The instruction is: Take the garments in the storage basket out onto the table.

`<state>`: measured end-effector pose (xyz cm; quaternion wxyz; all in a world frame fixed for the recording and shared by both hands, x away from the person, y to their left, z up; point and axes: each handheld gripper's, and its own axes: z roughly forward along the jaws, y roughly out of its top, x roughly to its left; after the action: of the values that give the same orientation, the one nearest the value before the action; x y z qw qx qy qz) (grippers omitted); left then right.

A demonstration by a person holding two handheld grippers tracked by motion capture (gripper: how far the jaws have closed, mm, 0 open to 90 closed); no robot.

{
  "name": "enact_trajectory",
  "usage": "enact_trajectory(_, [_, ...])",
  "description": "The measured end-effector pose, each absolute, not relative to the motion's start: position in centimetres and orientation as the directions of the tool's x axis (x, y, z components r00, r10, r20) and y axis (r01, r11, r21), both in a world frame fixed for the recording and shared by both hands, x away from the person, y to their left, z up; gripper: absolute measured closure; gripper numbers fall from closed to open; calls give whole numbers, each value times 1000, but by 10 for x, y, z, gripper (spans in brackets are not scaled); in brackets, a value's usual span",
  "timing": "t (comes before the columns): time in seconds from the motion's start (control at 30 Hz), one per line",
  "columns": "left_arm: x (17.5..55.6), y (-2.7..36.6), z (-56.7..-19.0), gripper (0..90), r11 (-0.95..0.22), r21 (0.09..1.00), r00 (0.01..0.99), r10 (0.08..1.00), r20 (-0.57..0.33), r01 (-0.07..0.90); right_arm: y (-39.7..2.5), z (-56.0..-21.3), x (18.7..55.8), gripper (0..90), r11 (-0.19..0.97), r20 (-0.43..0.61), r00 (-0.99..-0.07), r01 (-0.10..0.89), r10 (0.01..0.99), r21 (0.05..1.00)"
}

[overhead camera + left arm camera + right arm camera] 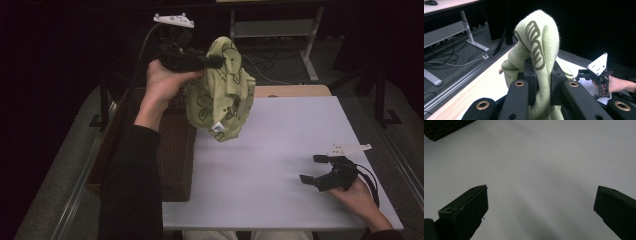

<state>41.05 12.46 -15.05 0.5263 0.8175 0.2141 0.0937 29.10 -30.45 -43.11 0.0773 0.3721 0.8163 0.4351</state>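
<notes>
Overhead, my left tool point(212, 61) pinches the green cloth point(220, 90) aloft beside the dark woven basket point(175, 150), whose contents I cannot tell. Along the left tool, only a narrow fold sits between the pads, so I judge it could slip out. Right tool point(541, 207): jaws spread over bare surface point(536, 157).

A cloth point(220, 92) hangs above the table's point(280, 150) far left corner, pinched by the left gripper point(212, 61). A basket point(172, 150) sits left of the table. The right gripper point(316, 170) rests near the table's right front edge.
</notes>
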Motion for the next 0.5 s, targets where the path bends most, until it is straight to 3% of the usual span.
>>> enact_trajectory(0.5, [419,91,-192,788,-361,894,917,382,-118,265,-304,-431,291,0,349,197,-714,539,671,766])
